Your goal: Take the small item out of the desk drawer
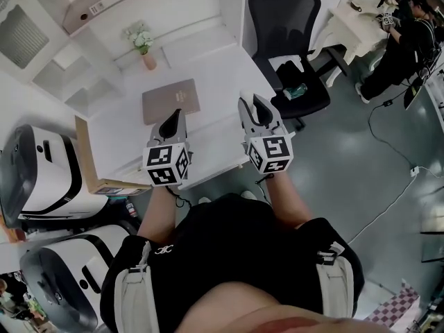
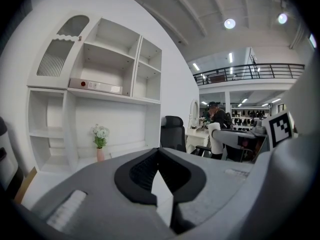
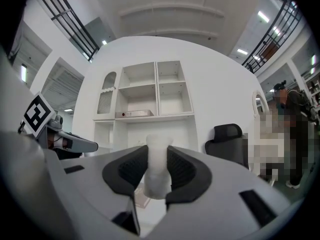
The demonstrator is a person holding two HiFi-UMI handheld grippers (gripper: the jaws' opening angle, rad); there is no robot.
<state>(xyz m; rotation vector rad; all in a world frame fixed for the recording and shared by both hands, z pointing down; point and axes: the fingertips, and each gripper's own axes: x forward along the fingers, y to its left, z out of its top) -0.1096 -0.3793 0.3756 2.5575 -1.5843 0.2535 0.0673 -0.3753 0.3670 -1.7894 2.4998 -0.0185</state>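
My right gripper hovers over the front edge of the white desk, shut on a small, whitish, translucent item. In the right gripper view the item stands upright between the black pads, with its flared top above them. My left gripper is level with it to the left, also over the desk's front. In the left gripper view its fingertips meet with nothing between them. I see no open drawer in any view.
A brown notebook lies mid-desk, and a flower vase stands by the white shelf unit, which holds a binder. A black office chair stands to the right. White machines and a cardboard box are at the left. A person stands far right.
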